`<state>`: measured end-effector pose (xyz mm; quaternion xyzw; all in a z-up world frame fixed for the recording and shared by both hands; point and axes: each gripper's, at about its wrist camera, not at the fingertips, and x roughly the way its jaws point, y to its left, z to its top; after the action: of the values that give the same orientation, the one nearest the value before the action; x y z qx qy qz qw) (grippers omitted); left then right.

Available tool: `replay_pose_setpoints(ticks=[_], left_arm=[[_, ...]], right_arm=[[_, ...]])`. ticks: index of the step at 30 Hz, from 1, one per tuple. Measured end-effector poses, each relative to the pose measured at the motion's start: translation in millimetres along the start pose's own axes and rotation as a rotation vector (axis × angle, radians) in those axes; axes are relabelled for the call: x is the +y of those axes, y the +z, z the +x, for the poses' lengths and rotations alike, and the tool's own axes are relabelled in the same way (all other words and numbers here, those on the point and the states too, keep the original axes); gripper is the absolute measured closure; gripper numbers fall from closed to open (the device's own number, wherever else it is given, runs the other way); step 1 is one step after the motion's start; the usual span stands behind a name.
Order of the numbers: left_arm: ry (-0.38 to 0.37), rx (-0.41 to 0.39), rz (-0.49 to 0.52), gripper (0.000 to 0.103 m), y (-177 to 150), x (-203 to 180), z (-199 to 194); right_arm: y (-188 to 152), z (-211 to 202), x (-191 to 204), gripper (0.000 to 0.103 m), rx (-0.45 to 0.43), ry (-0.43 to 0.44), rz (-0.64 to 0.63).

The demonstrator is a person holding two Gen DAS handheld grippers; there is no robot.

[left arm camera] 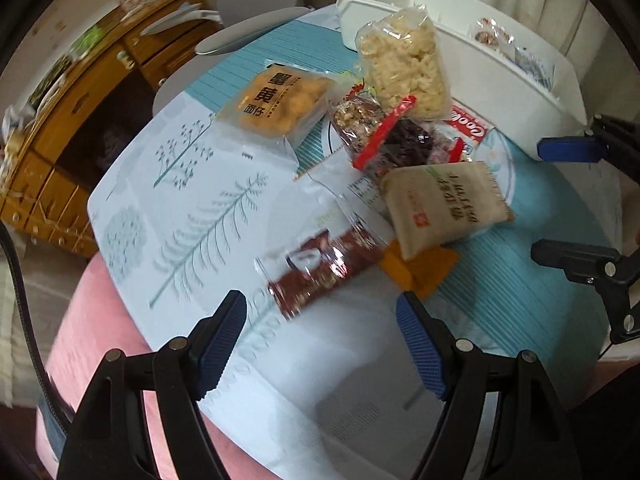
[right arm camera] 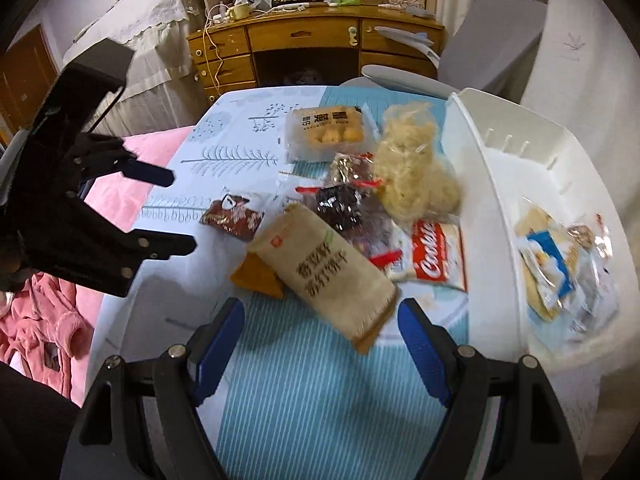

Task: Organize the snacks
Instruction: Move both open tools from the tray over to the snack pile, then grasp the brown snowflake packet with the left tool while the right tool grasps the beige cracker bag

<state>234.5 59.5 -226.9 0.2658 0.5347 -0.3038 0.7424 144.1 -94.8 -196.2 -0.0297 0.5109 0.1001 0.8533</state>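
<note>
Seen from the right wrist, the left gripper (right arm camera: pixel 178 210) hangs at far left over the pink bedding (right arm camera: pixel 120 196), its jaws spread with nothing between them. Just right of it, on the tabletop (right arm camera: pixel 288 380) with its tree-printed cloth, lies a dark red snack packet (right arm camera: pixel 234 220). Farther back sits a clear packet of yellow pastries (right arm camera: pixel 326 134). Nearer, an orange packet (right arm camera: pixel 258 276) is partly under a long beige packet (right arm camera: pixel 332 276), which lies diagonally with its near end between the right gripper's (right arm camera: pixel 322 344) tips; those jaws are spread wide and touch nothing. Behind the beige packet a heap holds a packet of dark pieces with red edging (right arm camera: pixel 340 204), and right of that a bag of pale puffed snack (right arm camera: pixel 416 172) and a red Cookie packet (right arm camera: pixel 438 256). At right stands the white basket (right arm camera: pixel 476 152), just beside the heap, holding a blue-and-white wrapped snack (right arm camera: pixel 556 264). A wooden desk (right arm camera: pixel 312 52) stands far behind the tabletop.

From the left wrist, the dark red snack packet (left arm camera: pixel 320 268) lies just ahead of the left gripper (left arm camera: pixel 320 348).
</note>
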Motion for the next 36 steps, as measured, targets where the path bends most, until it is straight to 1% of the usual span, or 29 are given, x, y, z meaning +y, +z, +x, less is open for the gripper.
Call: replay_pose_setpoints(ticks=[3, 6, 11, 13, 17, 22, 25, 27, 29, 30, 32, 33, 36], left_arm=[[-0.019, 0.009, 0.058, 0.027, 8, 3, 12], [-0.033, 0.01, 0.133, 0.027, 16, 3, 22], [-0.07, 0.022, 0.207, 0.027, 26, 4, 37], [-0.086, 0.024, 0.219, 0.027, 30, 5, 42], [-0.144, 0.04, 0.241, 0.027, 36, 8, 52], [-0.19, 0.049, 0.265, 0.027, 41, 11, 64], [-0.197, 0.056, 0.272, 0.027, 42, 14, 72], [-0.171, 0.048, 0.298, 0.028, 41, 12, 76], [-0.172, 0.04, 0.307, 0.029, 42, 12, 78], [-0.172, 0.035, 0.303, 0.032, 41, 11, 77], [-0.175, 0.019, 0.3, 0.039, 40, 11, 76], [-0.175, 0.013, 0.298, 0.045, 39, 10, 75], [-0.17, 0.003, 0.281, 0.047, 40, 8, 73]], right_arm=[[6, 15, -1, 0.023, 0.015, 0.012, -0.006], [10, 27, 0, 0.023, 0.024, -0.002, -0.035], [14, 44, 1, 0.023, 0.04, -0.02, -0.082], [16, 51, 1, 0.023, 0.049, -0.02, -0.093], [16, 62, 2, 0.023, 0.063, -0.011, -0.111], [15, 72, 2, 0.023, 0.075, 0.014, -0.118], [15, 73, 1, 0.023, 0.062, 0.031, -0.127], [13, 72, 0, 0.023, 0.055, 0.038, -0.128], [13, 72, -1, 0.023, 0.052, 0.043, -0.129], [13, 72, -1, 0.023, 0.052, 0.045, -0.126], [13, 73, -3, 0.024, 0.055, 0.049, -0.122], [14, 75, -2, 0.024, 0.056, 0.05, -0.122], [14, 77, -3, 0.025, 0.06, 0.056, -0.119]])
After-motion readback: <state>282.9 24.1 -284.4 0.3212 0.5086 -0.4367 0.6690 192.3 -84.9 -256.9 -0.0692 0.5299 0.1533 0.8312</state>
